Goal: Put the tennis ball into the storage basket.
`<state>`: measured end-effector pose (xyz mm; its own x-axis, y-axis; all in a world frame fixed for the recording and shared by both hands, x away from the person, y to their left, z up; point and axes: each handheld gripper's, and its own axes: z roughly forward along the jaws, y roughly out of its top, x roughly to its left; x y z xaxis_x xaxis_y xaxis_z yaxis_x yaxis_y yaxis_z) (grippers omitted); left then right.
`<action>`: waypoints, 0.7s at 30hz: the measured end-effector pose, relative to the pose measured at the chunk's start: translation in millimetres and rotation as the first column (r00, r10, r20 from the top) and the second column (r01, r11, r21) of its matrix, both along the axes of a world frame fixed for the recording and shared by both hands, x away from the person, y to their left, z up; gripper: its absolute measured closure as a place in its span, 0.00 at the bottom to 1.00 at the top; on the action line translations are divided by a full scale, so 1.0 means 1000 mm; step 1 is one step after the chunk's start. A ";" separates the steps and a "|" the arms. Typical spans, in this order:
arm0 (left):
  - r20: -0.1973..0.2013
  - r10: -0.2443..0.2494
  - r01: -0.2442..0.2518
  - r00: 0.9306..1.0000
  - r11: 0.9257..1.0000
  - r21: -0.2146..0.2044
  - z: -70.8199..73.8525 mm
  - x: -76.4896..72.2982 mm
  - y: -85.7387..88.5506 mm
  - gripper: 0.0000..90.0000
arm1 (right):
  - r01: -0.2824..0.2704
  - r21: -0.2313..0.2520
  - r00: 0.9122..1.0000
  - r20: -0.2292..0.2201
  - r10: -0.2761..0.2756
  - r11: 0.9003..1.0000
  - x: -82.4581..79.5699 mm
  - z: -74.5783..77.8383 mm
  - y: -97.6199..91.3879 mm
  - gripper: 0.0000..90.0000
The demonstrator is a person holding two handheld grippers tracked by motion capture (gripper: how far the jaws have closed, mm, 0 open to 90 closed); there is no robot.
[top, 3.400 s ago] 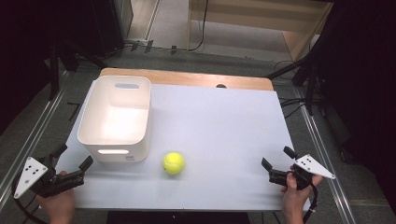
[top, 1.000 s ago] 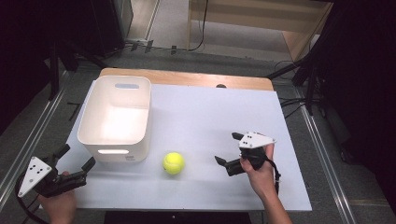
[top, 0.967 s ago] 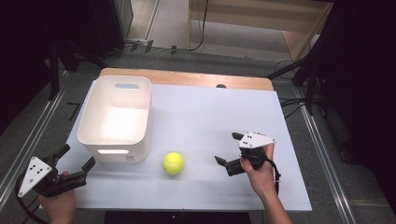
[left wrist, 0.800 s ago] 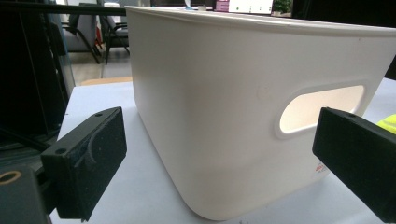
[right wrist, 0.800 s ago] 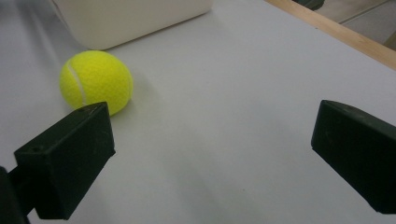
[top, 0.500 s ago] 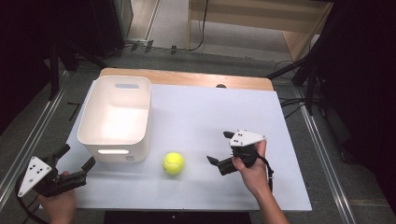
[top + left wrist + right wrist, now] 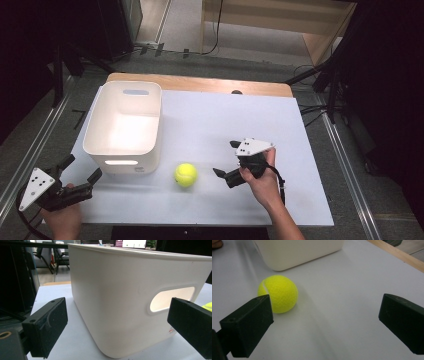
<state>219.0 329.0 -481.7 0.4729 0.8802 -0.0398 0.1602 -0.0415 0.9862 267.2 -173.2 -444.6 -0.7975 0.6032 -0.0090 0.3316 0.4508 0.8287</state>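
Note:
A yellow tennis ball [image 7: 186, 175] lies on the white table just in front of the white bin [image 7: 125, 125]. My right gripper [image 7: 226, 159] is open a short way to the ball's right, pointing at it. In the right gripper view the ball [image 7: 278, 293] sits ahead of the left jaw, outside the open gap [image 7: 324, 325]. My left gripper [image 7: 80, 170] is open at the table's front left corner, facing the bin's near wall. In the left gripper view the bin [image 7: 130, 297] with its handle slot stands close ahead of the open left gripper [image 7: 120, 327].
The white table top [image 7: 280, 130] has a wooden strip [image 7: 200, 85] along its far edge. Metal rails [image 7: 30, 150] run along both sides of the table, and cables lie on the floor behind it.
My right gripper has moved left across the table from the front right corner toward the ball. The left gripper, the ball and the bin have stayed in place.

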 end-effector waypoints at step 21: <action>0.001 0.000 0.000 1.000 1.000 -0.003 0.000 0.000 0.000 0.03 | -0.066 -0.006 0.998 -0.021 0.066 0.998 0.008 -0.003 0.031 0.00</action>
<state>219.1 329.5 -481.6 0.4726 0.8803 -0.0419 0.1595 -0.0387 0.9864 275.1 -142.5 -447.6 -0.8358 0.5490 0.0043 0.3181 0.4779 0.8188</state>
